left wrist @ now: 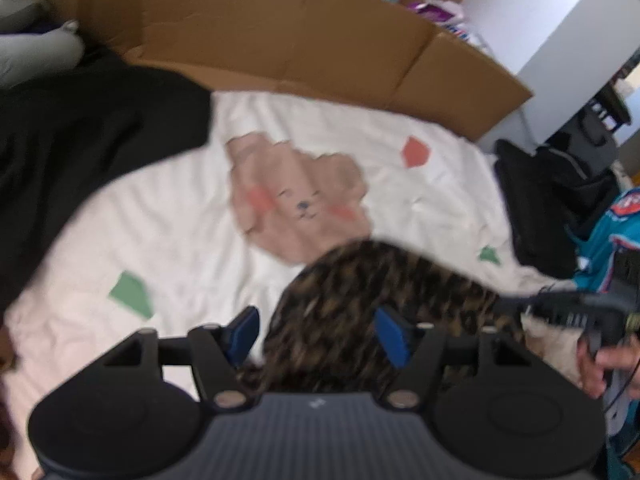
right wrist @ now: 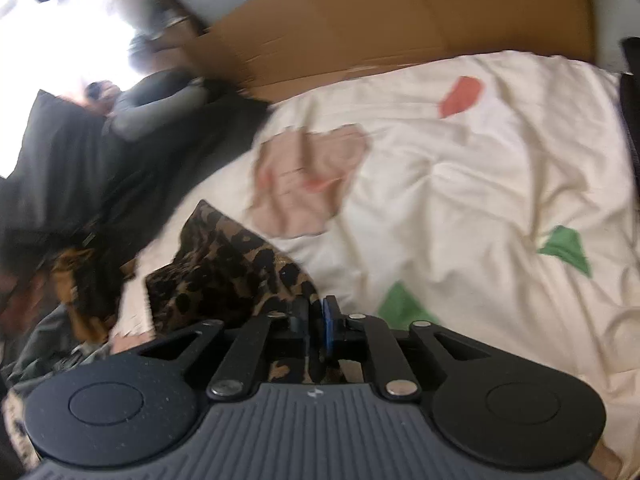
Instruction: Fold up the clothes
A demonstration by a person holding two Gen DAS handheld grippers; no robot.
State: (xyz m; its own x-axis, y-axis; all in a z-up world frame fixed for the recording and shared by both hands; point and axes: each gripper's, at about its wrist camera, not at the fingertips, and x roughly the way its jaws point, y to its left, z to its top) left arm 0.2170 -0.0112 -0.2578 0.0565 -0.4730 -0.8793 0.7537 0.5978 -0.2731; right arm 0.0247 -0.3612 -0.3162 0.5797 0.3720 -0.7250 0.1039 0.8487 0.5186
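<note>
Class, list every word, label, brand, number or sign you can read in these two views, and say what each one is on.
No text can be read.
Teal jersey: a red and white badge, too blurred to read.
Left tool: a small white mark on its grey body, too small to read.
Right tool: the same small mark, unreadable.
Bedsheet: only a bear face and coloured shapes, no lettering.

my right claw: blue pads nearly together, pinching a fold of cloth
leopard-print garment: bunched just ahead and left of my claw
white duvet: spreads ahead and right, bear patch beyond
cardboard: stands far ahead
</note>
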